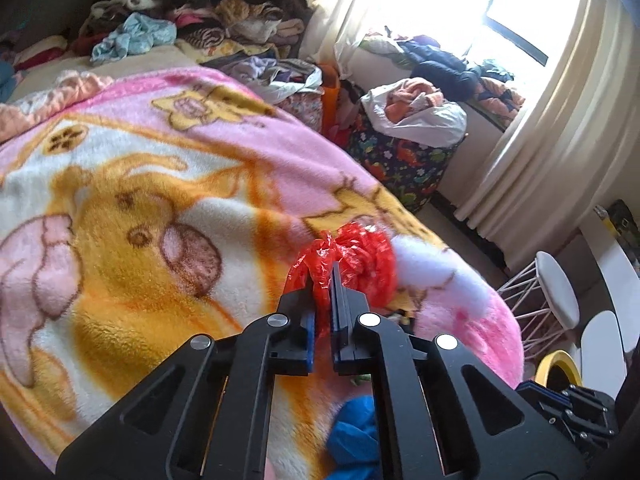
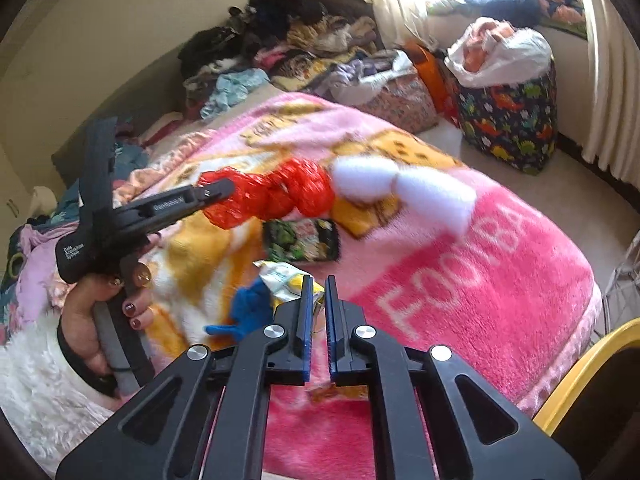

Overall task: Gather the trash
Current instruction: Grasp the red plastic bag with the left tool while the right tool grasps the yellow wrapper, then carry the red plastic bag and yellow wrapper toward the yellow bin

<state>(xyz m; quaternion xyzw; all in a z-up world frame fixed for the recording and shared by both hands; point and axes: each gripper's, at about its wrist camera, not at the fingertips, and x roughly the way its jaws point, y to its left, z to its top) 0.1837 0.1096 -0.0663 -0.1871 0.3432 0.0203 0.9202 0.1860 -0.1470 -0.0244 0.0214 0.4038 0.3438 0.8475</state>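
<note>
Cluttered bedroom, pink blanket (image 2: 460,264) as landmark. Left gripper (image 1: 322,276) clamped on red bag (image 1: 352,264), lifted above blanket. Right gripper (image 2: 319,284) closed, apparently pinching yellow wrapper (image 2: 288,280) over blanket; blue scrap (image 2: 252,308) beside. Risk: thin pinch slipping, wrapper dropping back.

The pink blanket (image 2: 480,264) on the bed carries big white letters, "FOOTBA", running off at its right edge. The left gripper (image 2: 224,192) has small white lettering: "Data Acquisition System" on its handle, and a blurred word along its arm.
</note>
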